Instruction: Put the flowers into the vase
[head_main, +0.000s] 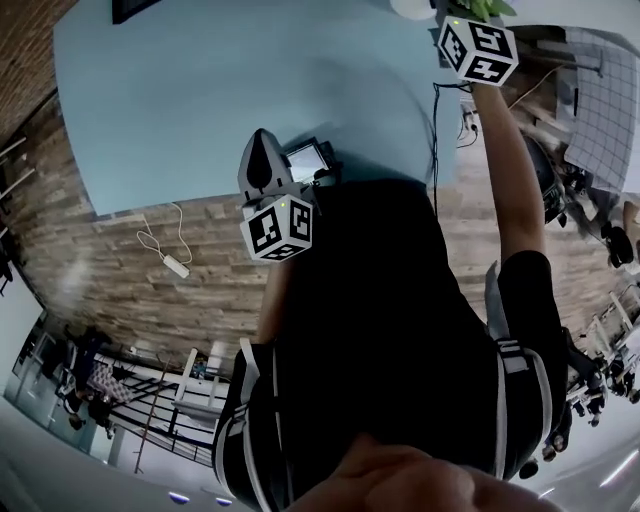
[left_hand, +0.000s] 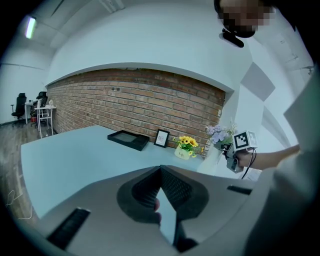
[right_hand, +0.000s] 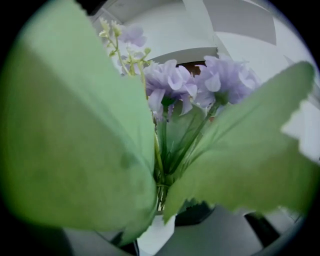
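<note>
Right gripper (right_hand: 160, 216): we see its dark jaws drawn in on the foot of the flower stems, one pad on each side.
Flowers (right_hand: 176, 81): held at that gripper's tips. In the left gripper view they stand just right of the sunflower pot (left_hand: 185, 148).
Axis: the long axis is upright, with thin green stems bunched below and the blooms on top, fanning slightly.
Texture: soft ruffled lilac petals and broad matte leaves, the right one saw-edged.
Vase (right_hand: 154, 236): a smooth white body directly under the stems, between the jaws. We cannot tell whether the stems have entered it.
Left gripper (left_hand: 160, 170): the ribbed dark pads meet at their tips in a V and hold nothing. It is well short of the pot.
Pot: small and white, with yellow heads, set before the rough brick wall (left_hand: 125, 102).
Beside the pot: a picture frame (left_hand: 161, 138) just to its left, a flat black tray (left_hand: 128, 140) further left, and the matte pale-blue table (left_hand: 75, 160) beneath.
</note>
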